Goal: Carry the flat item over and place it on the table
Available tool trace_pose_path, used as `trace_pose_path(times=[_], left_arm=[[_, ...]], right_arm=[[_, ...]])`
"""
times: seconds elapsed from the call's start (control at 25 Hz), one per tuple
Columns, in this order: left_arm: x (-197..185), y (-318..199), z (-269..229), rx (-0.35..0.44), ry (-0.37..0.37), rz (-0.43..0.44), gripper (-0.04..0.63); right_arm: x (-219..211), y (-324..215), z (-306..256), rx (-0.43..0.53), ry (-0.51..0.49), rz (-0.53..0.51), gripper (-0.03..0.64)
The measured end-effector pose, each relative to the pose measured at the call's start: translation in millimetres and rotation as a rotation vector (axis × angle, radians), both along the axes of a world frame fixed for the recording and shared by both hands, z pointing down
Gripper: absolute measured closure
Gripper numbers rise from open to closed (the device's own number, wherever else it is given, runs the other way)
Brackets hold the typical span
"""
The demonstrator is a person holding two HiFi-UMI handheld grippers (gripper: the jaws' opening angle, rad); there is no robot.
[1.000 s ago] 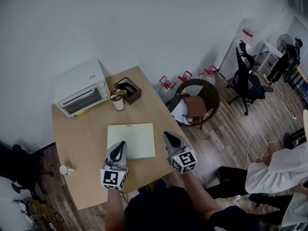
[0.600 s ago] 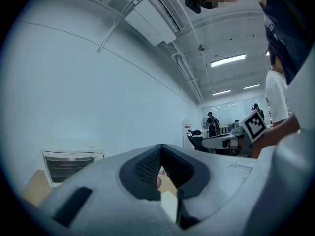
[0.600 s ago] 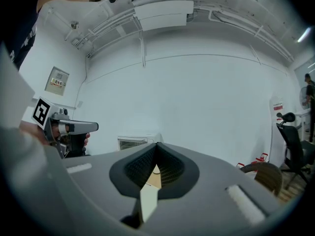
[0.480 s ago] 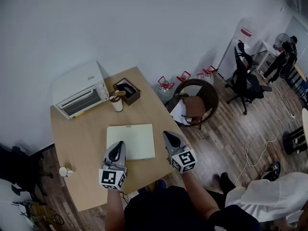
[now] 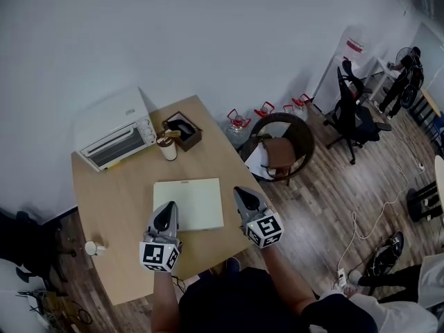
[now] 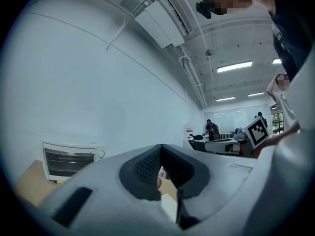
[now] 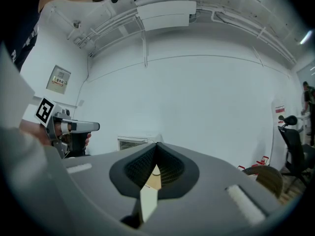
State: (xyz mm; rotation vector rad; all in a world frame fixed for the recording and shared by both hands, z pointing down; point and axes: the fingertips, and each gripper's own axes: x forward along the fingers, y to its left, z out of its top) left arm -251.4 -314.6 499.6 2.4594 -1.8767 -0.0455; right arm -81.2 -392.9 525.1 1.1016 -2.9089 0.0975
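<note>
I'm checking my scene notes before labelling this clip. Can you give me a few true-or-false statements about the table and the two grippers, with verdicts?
1. The flat pale board lies on the wooden table. True.
2. The toaster oven stands on the floor. False: it stands on the table's far left corner.
3. The left gripper has its jaws together. True.
4. The right gripper is clamped on the cup. False: its jaws are together on nothing, and the cup stands beside the brown box, well away from it.
5. The round chair stands to the left of the table. False: in the head view it is on the right.
</note>
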Motion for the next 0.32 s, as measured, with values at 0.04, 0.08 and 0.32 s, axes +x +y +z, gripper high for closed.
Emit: trace_pose_path(times=[0.04,0.08,0.32], left_arm=[[0.5,-0.3,0.9,-0.002,-0.001,0.001,0.598],[1.0,-0.5,1.8,-0.005,0.0,0.002,0.598],[1.5,-5.0,4.0,-0.01,0.005,0.009,0.598]], right_arm=[[0.4,-0.2,0.8,-0.002,0.002,0.001,0.611],[0.9,-0.3,1.6,-0.004,0.003,0.001,0.611],[0.4,-4.9,3.5,-0.005,0.008,0.0,0.611]])
